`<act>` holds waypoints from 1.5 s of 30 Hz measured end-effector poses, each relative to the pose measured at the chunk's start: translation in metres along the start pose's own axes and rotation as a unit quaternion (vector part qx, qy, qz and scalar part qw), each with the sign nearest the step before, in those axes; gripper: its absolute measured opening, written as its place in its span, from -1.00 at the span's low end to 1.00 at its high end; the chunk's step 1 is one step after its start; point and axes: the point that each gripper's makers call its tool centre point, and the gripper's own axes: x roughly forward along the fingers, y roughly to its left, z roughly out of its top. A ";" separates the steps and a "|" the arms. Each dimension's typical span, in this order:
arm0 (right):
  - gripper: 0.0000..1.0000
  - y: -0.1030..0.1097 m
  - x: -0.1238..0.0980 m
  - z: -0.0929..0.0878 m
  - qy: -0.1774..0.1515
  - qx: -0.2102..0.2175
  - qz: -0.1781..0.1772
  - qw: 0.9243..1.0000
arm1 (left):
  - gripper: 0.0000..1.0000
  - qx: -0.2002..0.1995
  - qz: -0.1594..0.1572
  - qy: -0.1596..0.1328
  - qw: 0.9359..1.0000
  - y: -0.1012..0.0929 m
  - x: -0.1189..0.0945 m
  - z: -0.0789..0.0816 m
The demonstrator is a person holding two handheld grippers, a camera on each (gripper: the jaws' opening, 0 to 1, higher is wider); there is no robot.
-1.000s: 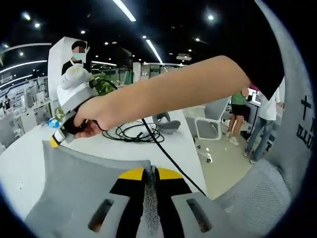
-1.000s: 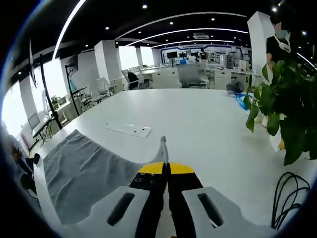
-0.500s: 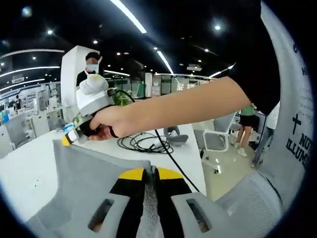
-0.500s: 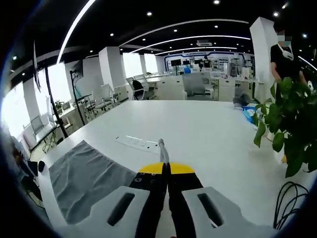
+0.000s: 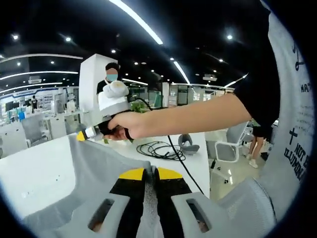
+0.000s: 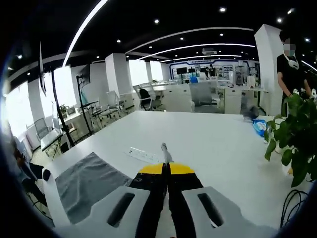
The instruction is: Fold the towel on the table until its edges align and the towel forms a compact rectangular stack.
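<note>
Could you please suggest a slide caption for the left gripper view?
Left gripper pinches the grey towel while the right gripper, held in a hand, lifts another edge above the white table.

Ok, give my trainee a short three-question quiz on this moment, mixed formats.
1. True or false: the left hand-held gripper is shut on the grey towel.
2. On the white table, the green plant in the right gripper view stands: A) left, B) right, C) centre.
3. Fill in: beyond the right hand-held gripper lies a white ____ strip.

Key: 1 true; 2 B; 3 power.
</note>
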 end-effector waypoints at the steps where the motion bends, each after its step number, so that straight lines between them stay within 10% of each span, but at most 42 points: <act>1: -1.00 0.004 0.002 0.002 -0.001 -0.001 0.002 1.000 | -0.84 -0.002 0.006 -0.001 1.000 0.003 -0.006 -0.001; 45: -1.00 0.199 0.081 0.077 -0.037 -0.035 0.097 0.994 | -0.85 -0.040 0.175 -0.084 0.980 0.093 -0.186 0.021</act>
